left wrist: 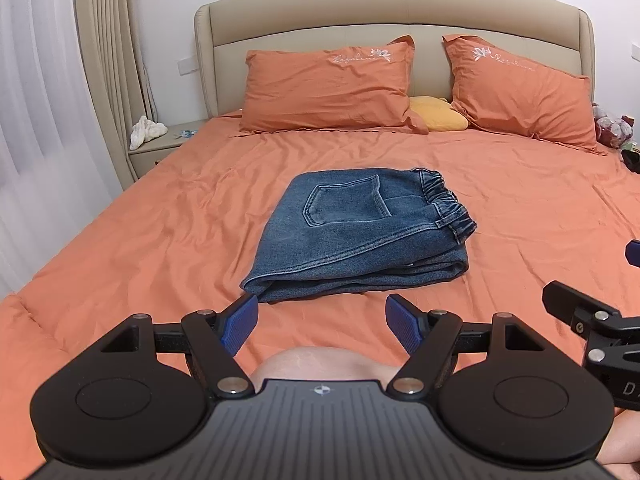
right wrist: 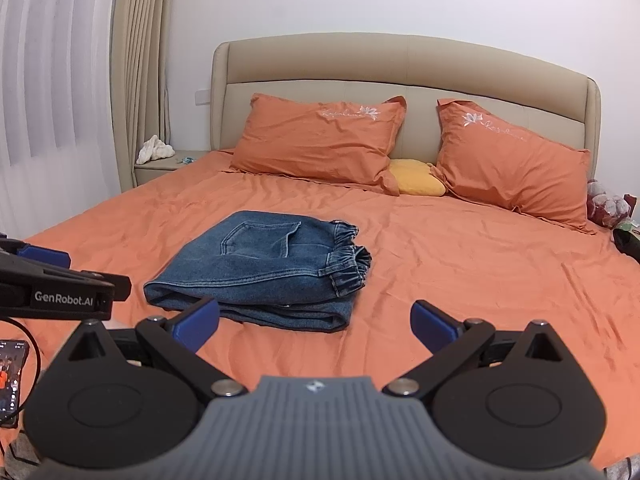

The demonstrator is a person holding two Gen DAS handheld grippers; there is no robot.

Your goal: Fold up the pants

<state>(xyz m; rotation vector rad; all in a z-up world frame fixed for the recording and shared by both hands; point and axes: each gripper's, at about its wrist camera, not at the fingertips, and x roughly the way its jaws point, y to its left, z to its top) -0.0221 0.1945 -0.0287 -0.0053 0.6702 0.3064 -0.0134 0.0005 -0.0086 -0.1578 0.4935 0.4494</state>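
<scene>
Pants (left wrist: pixel 360 236) lie folded (both grippers (left wrist: pixel 322 322) (right wrist: pixel 316 326) wide, empty).

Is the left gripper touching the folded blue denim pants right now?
Apart. In the left wrist view the open left gripper sits short of the folded blue denim pants, with orange bedsheet visible between its pads and the denim.

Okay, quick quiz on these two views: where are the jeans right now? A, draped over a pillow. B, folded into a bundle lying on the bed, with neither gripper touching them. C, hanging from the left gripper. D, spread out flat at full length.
B: the jeans lie folded in a compact stack on the bed, back pocket up, while the left gripper and right gripper sit short of them, jaws open and empty.
</scene>
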